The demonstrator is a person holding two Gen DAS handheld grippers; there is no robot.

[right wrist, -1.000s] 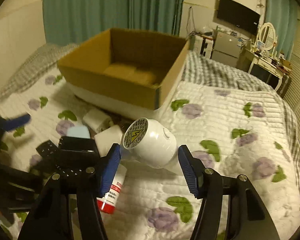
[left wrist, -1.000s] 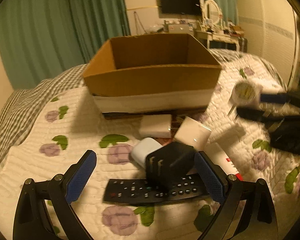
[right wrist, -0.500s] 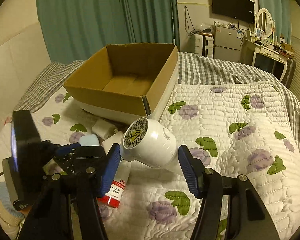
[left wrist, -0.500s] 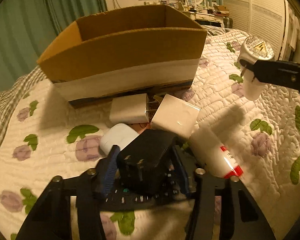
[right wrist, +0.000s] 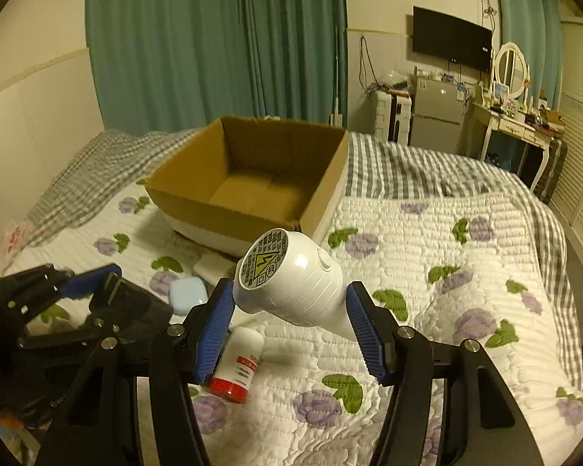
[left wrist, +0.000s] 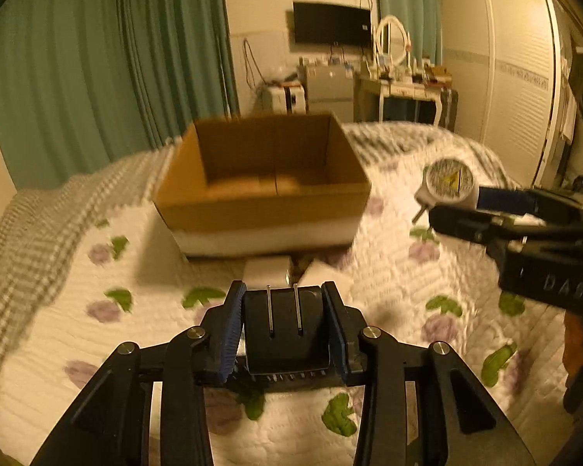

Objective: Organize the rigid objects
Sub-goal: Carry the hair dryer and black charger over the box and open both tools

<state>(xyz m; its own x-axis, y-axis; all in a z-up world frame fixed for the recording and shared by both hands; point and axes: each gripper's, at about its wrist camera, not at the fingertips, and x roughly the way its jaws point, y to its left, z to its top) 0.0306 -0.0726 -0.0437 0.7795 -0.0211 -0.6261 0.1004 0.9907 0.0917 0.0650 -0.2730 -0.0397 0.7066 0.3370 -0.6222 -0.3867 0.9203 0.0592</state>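
Observation:
My left gripper (left wrist: 285,303) is shut on a black plug adapter (left wrist: 285,326) with two metal prongs, held above the quilt in front of the open cardboard box (left wrist: 268,182). My right gripper (right wrist: 291,310) is shut on a white cylindrical device (right wrist: 291,279) with a yellow warning label, held in the air to the box's (right wrist: 252,186) right; it also shows in the left wrist view (left wrist: 449,186). The left gripper shows in the right wrist view (right wrist: 97,291), low at the left. The box looks empty.
On the flowered quilt (right wrist: 427,272) before the box lie a white tube with a red cap (right wrist: 237,365), a pale blue case (right wrist: 188,295) and white blocks (left wrist: 268,272). A checked blanket (right wrist: 408,171), a dresser and curtains stand behind.
My left gripper closed on the black adapter and lifted it off the remote control and the quilt, now facing the box. My right gripper kept hold of the white device and rose slightly.

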